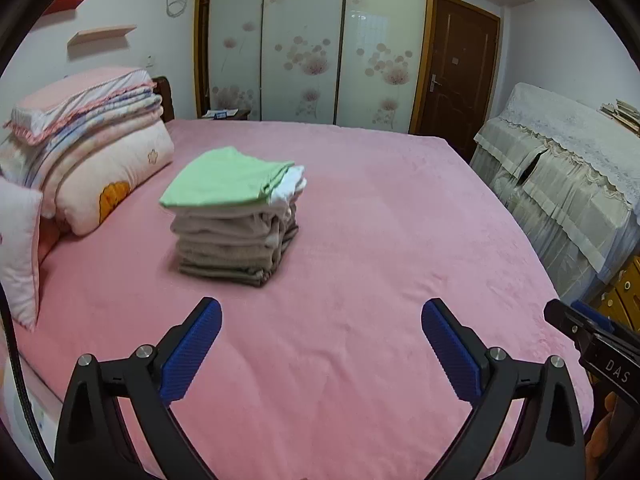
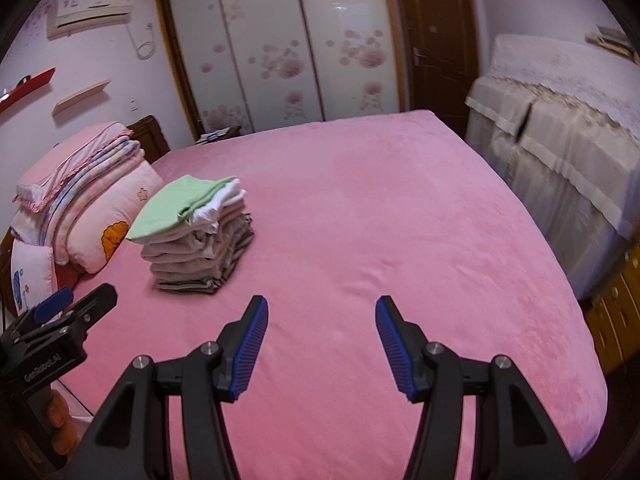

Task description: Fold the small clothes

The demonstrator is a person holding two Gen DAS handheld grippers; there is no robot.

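My left gripper [image 1: 321, 312] and right gripper [image 2: 321, 310] both spread empty; the tall stack of folded grey clothes topped with green cloth [image 1: 236, 216] lies ahead, left of my fingers.

The left gripper [image 1: 321, 312] hangs over a pink plush bedspread [image 1: 360, 240] with its two blue ribbed pads spread wide and nothing between them. At eleven o'clock from it stands a neat stack of folded small clothes [image 1: 236, 216], grey and beige layers with a white piece beneath a light green folded garment [image 1: 224, 178] on top. At nine to ten o'clock, a pile of folded pink and floral quilts and pillows [image 1: 92, 140] rests at the bed's head. At three o'clock the right gripper [image 1: 588, 332], black with a blue pad, pokes in from the edge; its opening cannot be judged. At two o'clock sits a piece of furniture draped in cream lace cloth [image 1: 560, 168].
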